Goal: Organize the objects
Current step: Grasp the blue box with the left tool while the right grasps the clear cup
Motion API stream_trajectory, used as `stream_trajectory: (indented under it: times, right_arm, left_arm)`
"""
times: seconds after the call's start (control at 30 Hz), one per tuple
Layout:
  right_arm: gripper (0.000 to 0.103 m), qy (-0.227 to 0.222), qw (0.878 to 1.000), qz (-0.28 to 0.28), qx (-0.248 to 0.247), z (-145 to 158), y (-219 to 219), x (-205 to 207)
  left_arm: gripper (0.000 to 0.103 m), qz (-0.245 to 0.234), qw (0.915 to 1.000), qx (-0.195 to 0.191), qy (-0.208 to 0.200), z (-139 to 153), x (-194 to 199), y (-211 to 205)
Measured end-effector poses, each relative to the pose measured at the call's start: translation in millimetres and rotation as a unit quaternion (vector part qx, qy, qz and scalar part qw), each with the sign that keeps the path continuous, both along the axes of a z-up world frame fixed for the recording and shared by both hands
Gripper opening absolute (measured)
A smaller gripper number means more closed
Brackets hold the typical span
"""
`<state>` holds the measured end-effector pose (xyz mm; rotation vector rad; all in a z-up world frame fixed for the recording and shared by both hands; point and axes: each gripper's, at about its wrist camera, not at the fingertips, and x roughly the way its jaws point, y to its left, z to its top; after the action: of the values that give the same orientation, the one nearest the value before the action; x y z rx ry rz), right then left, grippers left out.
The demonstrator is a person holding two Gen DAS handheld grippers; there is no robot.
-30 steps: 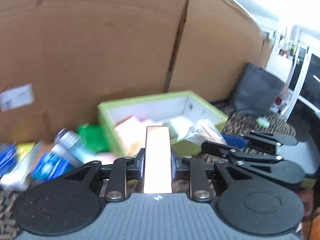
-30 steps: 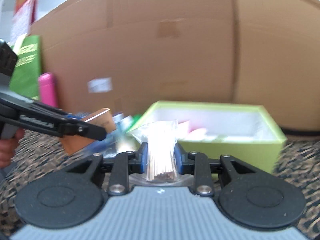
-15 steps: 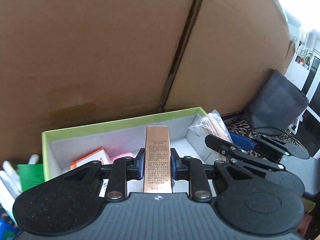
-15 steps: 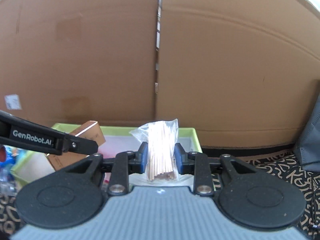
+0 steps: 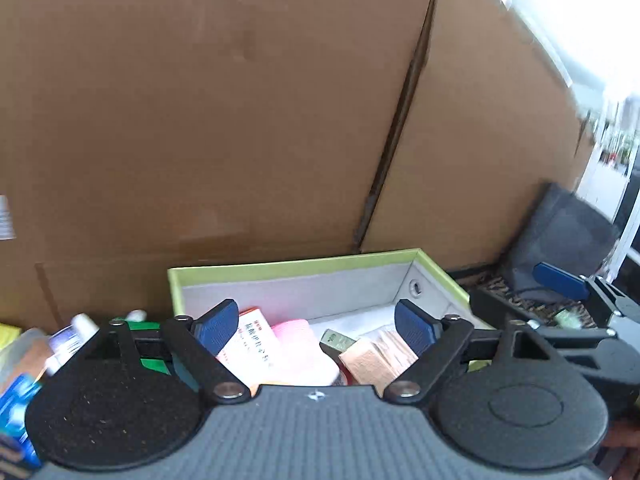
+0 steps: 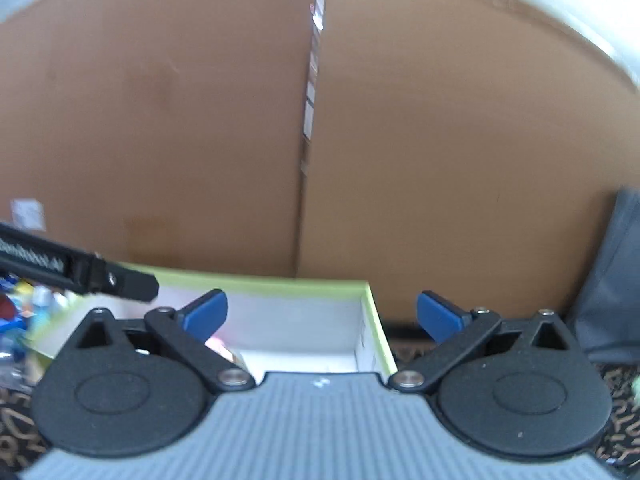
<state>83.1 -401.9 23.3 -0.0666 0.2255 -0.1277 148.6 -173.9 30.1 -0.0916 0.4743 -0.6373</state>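
The landmark is the green box point(image 5: 304, 266), a lime-rimmed carton with white inner walls.

**Left gripper.** The left gripper point(image 5: 320, 326) sits at the near edge of the green box and points down into it. Its jaws are opening and stand wide apart; the blue pads point(image 5: 216, 326) press on nothing. Below the gap between them, inside the green box, lie a white carton with red print point(image 5: 252, 346), a pink item point(image 5: 304, 344), a copper-coloured box point(image 5: 366, 362) lying tilted with a dark end facing up, and a clear packet of thin wooden sticks point(image 5: 394, 346) just beside the copper-coloured box. None of these touches a pad.

**Right gripper.** The right gripper point(image 6: 322, 316) sits over the near right corner of the green box point(image 6: 372, 320). Its jaws are opening and stand wide apart with nothing between them. The white inner wall of the green box shows through the gap. In the left wrist view the right gripper point(image 5: 560, 304) appears to the right of the green box.

**Surroundings.** To the left of the green box, loose bottles and packets point(image 5: 60, 344) lie in a blurred pile. To its right lies a patterned surface point(image 6: 624, 432), with a dark grey bag point(image 5: 560, 236) farther right. Behind the green box stands a tall cardboard wall point(image 5: 224, 112) with a vertical seam.
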Motion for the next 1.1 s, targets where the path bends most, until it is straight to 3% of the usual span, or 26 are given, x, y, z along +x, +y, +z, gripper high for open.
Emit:
stream_trajectory:
  times: [0.17,0.3,0.4,0.53,0.7,0.87,1.03,1.1]
  right_arm:
    - [0.103,-0.03,0.999,0.04,-0.004,8.5,36.6,-43.8]
    - [0.103,-0.036,0.998,0.048,-0.028,-1.5,72.6,-69.1]
    - [0.103,-0.013,0.996,0.08,-0.025,-14.7,101.8,-84.0]
    - [0.103,0.047,0.988,0.147,0.015,-43.1,136.3,-82.2]
    - [0.103,0.092,0.974,0.204,0.032,-61.5,177.3,-73.5]
    - [0.103,0.108,0.973,0.202,0.024,-59.5,191.5,-65.7]
    - [0.103,0.119,0.974,0.192,0.025,-61.5,202.7,-58.6]
    - [0.103,0.119,0.975,0.189,0.02,-62.6,209.6,-47.5]
  left_arm:
    - [0.093,0.027,0.9988,-0.035,-0.019,-1.5,-51.6,49.8]
    - [0.094,0.077,0.9961,-0.031,-0.031,-13.1,-79.2,92.1]
    - [0.094,0.121,0.9923,-0.021,-0.017,-32.3,-87.4,117.5]
    - [0.094,0.165,0.9854,-0.019,0.036,-57.5,-87.7,156.4]
    - [0.094,0.198,0.9775,-0.024,0.071,-71.8,-68.1,181.5]
    - [0.094,0.159,0.9858,-0.007,0.055,-66.5,-30.5,180.4]
    - [0.094,0.163,0.9856,-0.001,0.044,-58.8,17.9,174.8]
    - [0.094,0.155,0.9865,0.023,0.046,-62.7,35.2,168.3]
